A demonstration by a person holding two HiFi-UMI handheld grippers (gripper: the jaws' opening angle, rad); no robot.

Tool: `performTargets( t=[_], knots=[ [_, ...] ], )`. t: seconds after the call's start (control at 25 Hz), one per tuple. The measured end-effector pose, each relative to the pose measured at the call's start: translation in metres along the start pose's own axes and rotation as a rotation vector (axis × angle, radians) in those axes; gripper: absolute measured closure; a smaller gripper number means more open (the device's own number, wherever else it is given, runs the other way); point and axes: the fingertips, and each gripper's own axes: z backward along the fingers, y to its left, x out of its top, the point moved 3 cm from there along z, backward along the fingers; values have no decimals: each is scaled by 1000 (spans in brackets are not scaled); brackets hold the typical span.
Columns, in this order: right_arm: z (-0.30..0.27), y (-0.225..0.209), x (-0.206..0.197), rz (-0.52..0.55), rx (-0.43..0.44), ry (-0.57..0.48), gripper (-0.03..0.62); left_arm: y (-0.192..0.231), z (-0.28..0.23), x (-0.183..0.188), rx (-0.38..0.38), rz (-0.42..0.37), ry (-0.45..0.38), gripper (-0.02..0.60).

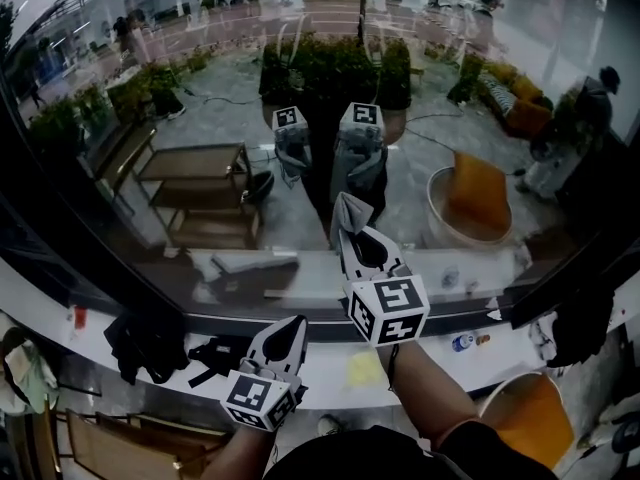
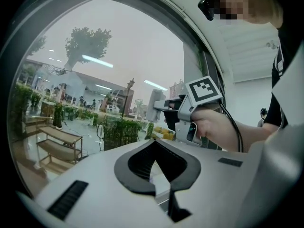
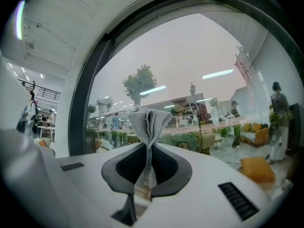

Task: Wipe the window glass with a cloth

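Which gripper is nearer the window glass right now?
Right. The right gripper is raised toward the window glass, with its cloth close to the pane. The left gripper sits lower and farther back from the glass.

Cloth point(image 3: 148, 125): grey ribbed weave, bunched to a narrow waist where I hold it pinched in the right gripper point(image 3: 147, 151), free end fanning upward. Window glass point(image 3: 190, 56): large upright pane, reflective, directly ahead; contact with cloth not discernible.
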Motion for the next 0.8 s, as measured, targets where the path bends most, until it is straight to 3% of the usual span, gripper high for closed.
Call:
performTargets(
  t=[0.28, 0.8],
  knots=[
    [-28, -3, 0, -5, -43, 13, 549, 16, 1, -2, 9, -18, 12, 574],
    [-35, -7, 0, -17, -48, 12, 549, 11, -2, -5, -19, -17, 26, 574]
  ],
)
